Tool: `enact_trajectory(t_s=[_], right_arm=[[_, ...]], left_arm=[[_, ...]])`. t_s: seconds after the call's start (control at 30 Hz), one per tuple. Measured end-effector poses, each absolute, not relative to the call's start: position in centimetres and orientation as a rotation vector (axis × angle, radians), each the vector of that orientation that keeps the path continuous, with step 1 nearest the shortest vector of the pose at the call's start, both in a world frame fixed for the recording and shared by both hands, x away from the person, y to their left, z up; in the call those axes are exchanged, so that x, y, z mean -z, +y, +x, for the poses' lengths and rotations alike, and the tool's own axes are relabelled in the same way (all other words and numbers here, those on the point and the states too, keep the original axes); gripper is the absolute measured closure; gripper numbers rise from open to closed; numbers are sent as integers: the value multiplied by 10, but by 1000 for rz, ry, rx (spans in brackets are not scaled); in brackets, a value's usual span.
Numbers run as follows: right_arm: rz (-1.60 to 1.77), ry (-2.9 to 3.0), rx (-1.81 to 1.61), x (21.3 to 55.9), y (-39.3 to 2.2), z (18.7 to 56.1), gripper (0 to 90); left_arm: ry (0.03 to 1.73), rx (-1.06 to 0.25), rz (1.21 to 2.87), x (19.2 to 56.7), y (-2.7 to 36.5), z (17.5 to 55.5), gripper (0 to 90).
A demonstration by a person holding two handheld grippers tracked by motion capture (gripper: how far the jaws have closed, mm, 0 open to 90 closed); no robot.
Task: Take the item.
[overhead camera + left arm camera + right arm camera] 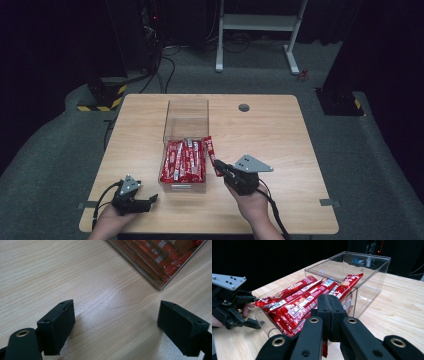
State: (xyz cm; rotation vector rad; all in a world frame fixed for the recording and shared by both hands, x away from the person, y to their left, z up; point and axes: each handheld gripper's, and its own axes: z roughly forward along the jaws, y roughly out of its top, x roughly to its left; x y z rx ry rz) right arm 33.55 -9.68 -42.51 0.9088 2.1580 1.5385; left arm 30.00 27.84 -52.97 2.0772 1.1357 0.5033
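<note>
high view: table [280, 145] with a clear box [185, 150] near its middle, long axis running away from the person; the near half holds red bars [182, 161] lying lengthwise, the far half is bare. right gripper [219, 165] sits just right of the box, jaws clenched on the near end of one bar [211, 150], which slants up and away along the box's right wall, its far end level with the far ends of the packed bars. left gripper [150, 200] rests low at the near left of the box, jaws pointing right toward the box's near corner, apart from it. left gripper view: jaws stand wide apart, released, nothing between them but bare table; the box corner [160, 286] with bars inside lies ahead and to the right, not touching. right gripper view: jaws pressed together on the red wrapper, a strip of it [325, 350] hanging below them; the held bar [348, 285] runs forward from the jaws with its far end propped over the box's rim at the right wall, beside the bars already inside. left gripper [252, 323] shows across the box, idle. judgement: the bar is still half outside; its long axis already matches the box's, so the move left is a short shift toward the left gripper's side and down, into the gap at the right wall. the right hand is the nearer and holds it; risk is the far end catching on the rim.
</note>
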Motion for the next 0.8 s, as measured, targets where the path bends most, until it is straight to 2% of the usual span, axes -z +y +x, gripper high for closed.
enact_trajectory(t_s=[0.8], right_arm=[[994, 2096, -1511, 428, -120, 349, 900]], left_arm=[[1135, -503, 2077, 530, 278, 300, 151]])
